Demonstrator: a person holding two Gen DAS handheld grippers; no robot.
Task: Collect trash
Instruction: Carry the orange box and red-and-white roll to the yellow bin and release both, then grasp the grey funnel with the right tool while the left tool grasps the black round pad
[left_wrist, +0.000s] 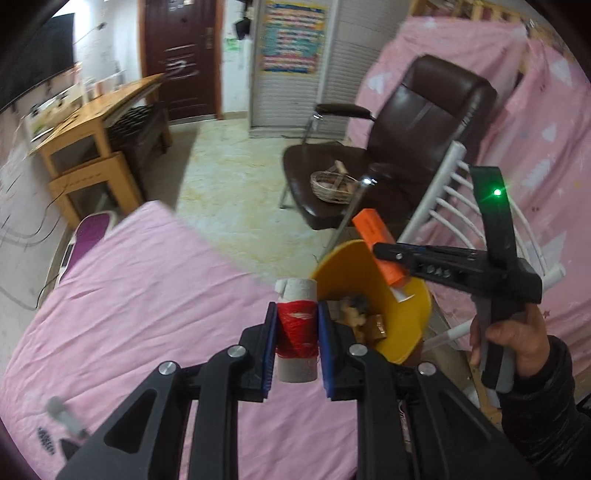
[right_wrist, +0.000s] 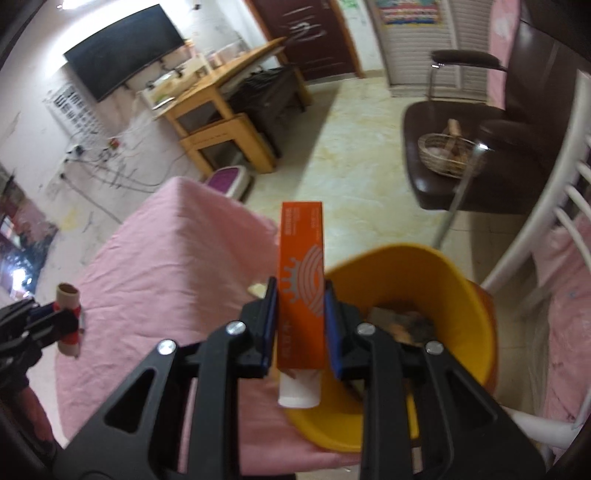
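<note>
My left gripper (left_wrist: 297, 325) is shut on a cardboard spool wound with red thread (left_wrist: 297, 328), held above the pink bed next to the rim of a yellow bin (left_wrist: 343, 266). My right gripper (right_wrist: 300, 317) is shut on an orange tube box (right_wrist: 302, 280) with a white tube end sticking out below, held over the yellow bin (right_wrist: 461, 295). The bin holds several scraps of trash (right_wrist: 402, 321). The right gripper with the orange box (left_wrist: 376, 243) shows in the left wrist view. The left gripper with the spool (right_wrist: 68, 317) shows at the left of the right wrist view.
A pink-sheeted bed (left_wrist: 147, 295) lies under both grippers. A brown office chair (left_wrist: 406, 147) holds a wicker basket (left_wrist: 332, 184). A white railing (right_wrist: 546, 206) stands at the right. A wooden desk (left_wrist: 92, 114) is across the tiled floor.
</note>
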